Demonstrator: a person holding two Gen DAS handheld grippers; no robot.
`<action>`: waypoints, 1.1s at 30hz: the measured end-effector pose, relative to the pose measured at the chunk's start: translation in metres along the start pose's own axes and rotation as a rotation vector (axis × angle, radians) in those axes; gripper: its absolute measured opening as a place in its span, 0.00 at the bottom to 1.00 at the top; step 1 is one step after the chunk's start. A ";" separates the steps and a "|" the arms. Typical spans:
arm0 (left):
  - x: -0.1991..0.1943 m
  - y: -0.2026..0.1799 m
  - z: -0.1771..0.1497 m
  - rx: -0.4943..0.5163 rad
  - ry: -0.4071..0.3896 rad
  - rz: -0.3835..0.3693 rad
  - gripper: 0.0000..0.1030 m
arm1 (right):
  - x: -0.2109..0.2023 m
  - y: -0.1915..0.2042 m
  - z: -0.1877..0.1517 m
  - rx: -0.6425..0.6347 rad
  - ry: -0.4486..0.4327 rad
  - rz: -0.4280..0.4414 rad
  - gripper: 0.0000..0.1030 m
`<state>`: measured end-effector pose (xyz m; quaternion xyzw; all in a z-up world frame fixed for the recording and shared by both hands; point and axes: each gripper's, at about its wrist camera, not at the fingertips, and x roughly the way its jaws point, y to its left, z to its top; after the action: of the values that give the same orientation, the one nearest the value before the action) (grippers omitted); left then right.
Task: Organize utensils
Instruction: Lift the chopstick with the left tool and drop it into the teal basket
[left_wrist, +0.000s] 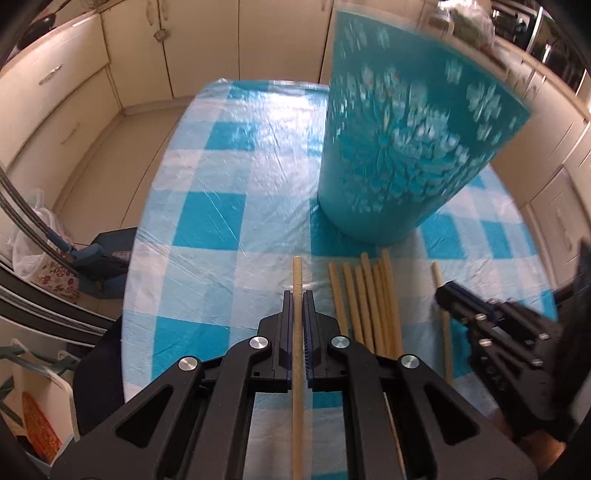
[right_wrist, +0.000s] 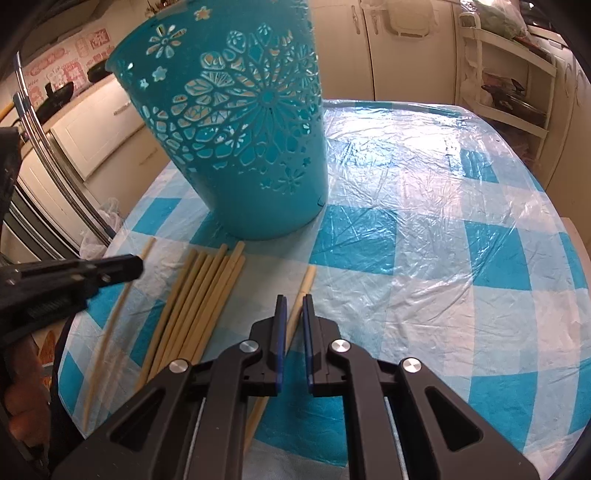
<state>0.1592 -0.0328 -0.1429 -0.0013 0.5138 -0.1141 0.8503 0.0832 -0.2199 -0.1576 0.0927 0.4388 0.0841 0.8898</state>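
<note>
Two grippers work over the table (right_wrist: 461, 221). The left gripper (left_wrist: 297, 295) has its jaws closed tight on one chopstick (left_wrist: 297, 273), which runs between the pads. The right gripper (right_wrist: 294, 299) stands nearly shut over another chopstick (right_wrist: 304, 284); whether the pads press it I cannot tell. A bundle (left_wrist: 369, 295) of chopsticks lies between them, just before the teal basket (right_wrist: 251, 147), which stands upright. To the right of the basket the checked cloth lies bare up to the table's edge.

basket (right_wrist: 258, 147): matt teal plastic | chopsticks (right_wrist: 192, 306): pale wood | table cover (right_wrist: 424, 221): glossy wrinkled plastic
</note>
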 end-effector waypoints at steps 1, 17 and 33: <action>-0.009 0.004 0.002 -0.011 -0.018 -0.015 0.05 | 0.000 -0.002 0.000 0.013 0.000 0.011 0.09; -0.158 -0.004 0.077 -0.040 -0.408 -0.246 0.05 | 0.001 -0.009 -0.001 0.028 -0.011 0.047 0.14; -0.135 -0.057 0.176 -0.079 -0.698 -0.124 0.05 | 0.002 -0.007 -0.001 0.009 -0.013 0.072 0.24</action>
<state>0.2422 -0.0824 0.0649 -0.1044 0.1955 -0.1383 0.9653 0.0835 -0.2262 -0.1615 0.1128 0.4296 0.1135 0.8887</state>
